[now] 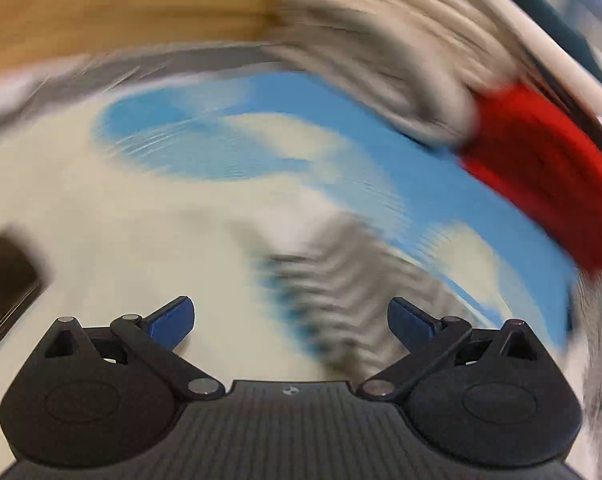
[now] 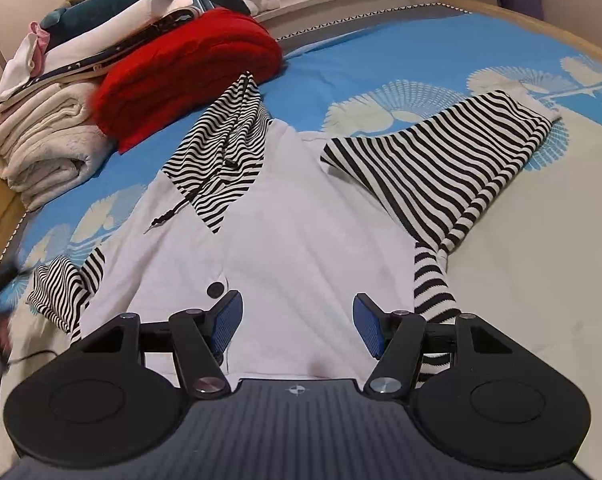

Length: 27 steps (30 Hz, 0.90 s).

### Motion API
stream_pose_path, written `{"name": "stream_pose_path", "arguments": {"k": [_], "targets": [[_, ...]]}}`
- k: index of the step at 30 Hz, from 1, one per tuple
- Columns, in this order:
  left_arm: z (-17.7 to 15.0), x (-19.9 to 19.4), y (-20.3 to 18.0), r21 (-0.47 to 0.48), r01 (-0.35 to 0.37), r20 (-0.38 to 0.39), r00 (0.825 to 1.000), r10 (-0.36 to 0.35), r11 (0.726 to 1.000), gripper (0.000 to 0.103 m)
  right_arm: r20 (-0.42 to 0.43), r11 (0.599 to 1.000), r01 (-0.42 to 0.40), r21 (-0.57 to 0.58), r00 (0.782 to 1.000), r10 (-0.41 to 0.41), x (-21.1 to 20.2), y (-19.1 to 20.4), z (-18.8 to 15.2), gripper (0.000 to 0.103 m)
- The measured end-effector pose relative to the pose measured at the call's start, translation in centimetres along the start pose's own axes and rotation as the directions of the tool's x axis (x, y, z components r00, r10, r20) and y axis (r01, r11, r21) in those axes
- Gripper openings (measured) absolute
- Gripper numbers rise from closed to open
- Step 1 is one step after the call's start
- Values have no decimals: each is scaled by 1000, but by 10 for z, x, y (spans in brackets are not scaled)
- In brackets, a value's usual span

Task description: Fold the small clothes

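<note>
The right gripper [image 2: 297,330] hangs with jaws apart, empty, over the near hem of the hoodie [image 2: 285,216], which lies flat on the bedspread [image 2: 381,60]. Beyond the hoodie's hood sits a red sweater [image 2: 189,72]. The left gripper [image 1: 291,322] gapes wide; its view is badly smeared, perhaps showing stripes.

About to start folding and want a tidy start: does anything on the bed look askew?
Yes. The white garment lies flat, but its striped hood is twisted sideways, and one striped sleeve is bunched up while the other sleeve spreads wide.
</note>
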<state>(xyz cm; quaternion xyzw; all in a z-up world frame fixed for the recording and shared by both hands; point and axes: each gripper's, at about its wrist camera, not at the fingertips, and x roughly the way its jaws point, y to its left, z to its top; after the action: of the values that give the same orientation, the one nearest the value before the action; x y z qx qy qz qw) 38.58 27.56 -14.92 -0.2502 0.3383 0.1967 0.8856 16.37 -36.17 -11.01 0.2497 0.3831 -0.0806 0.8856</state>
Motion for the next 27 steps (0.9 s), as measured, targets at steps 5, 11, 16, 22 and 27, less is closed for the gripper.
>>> {"name": "stream_pose_path", "arguments": {"k": [5, 11, 16, 22, 27], "targets": [[17, 19, 48, -235, 134, -17, 990, -142, 963, 103, 4, 999, 39, 5, 999, -39, 17, 7, 1, 63], [27, 55, 0, -168, 225, -63, 969, -238, 960, 98, -41, 994, 104, -31, 994, -105, 43, 14, -1, 63], [35, 52, -24, -70, 109, -40, 993, -112, 992, 4, -65, 988, 135, -72, 988, -139, 58, 18, -2, 63], [37, 14, 48, -91, -86, -30, 996, 84, 992, 5, -39, 988, 147, -51, 988, -150, 50, 15, 2, 63], [29, -8, 70, -196, -107, -52, 994, 99, 975, 39, -47, 990, 138, -22, 989, -139, 46, 8, 3, 63]]}}
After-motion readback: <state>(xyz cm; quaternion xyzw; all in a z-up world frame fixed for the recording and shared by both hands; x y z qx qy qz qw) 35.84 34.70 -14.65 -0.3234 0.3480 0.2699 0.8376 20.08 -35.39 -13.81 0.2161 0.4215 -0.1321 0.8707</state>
